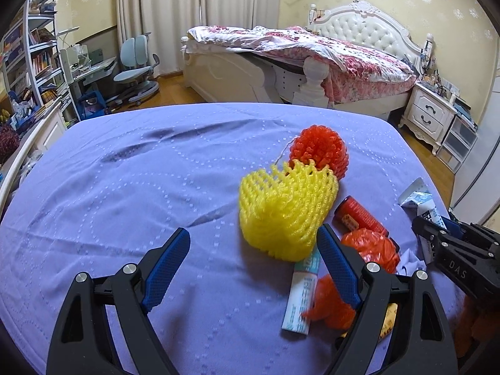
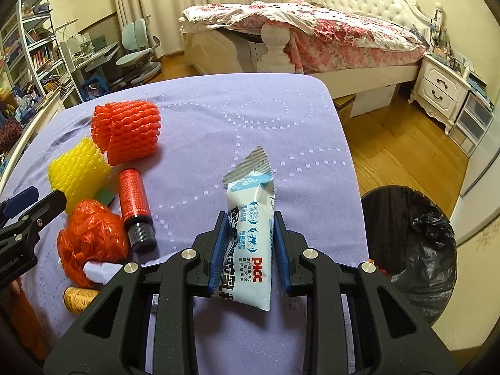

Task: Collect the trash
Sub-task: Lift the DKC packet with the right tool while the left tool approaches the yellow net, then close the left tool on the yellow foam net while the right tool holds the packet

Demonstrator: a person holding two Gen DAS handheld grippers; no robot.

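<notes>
My right gripper [image 2: 249,218] is shut on a white and blue milk pouch [image 2: 251,218], held above the purple cloth; it also shows in the left wrist view [image 1: 420,201]. My left gripper [image 1: 253,243] is open and empty, low over the cloth, its right finger beside a yellow foam net [image 1: 286,211]. An orange foam net [image 1: 318,151] lies behind the yellow one. A red bottle [image 2: 134,201], a crumpled orange bag [image 2: 90,237], a white wrapper strip [image 1: 301,293] and a yellow tube [image 2: 78,298] lie close together on the cloth.
A bin with a black liner [image 2: 412,250] stands on the wooden floor to the right of the purple-covered table [image 1: 125,187]. A bed [image 1: 312,59], a nightstand [image 1: 428,112] and a desk chair [image 1: 137,62] stand beyond.
</notes>
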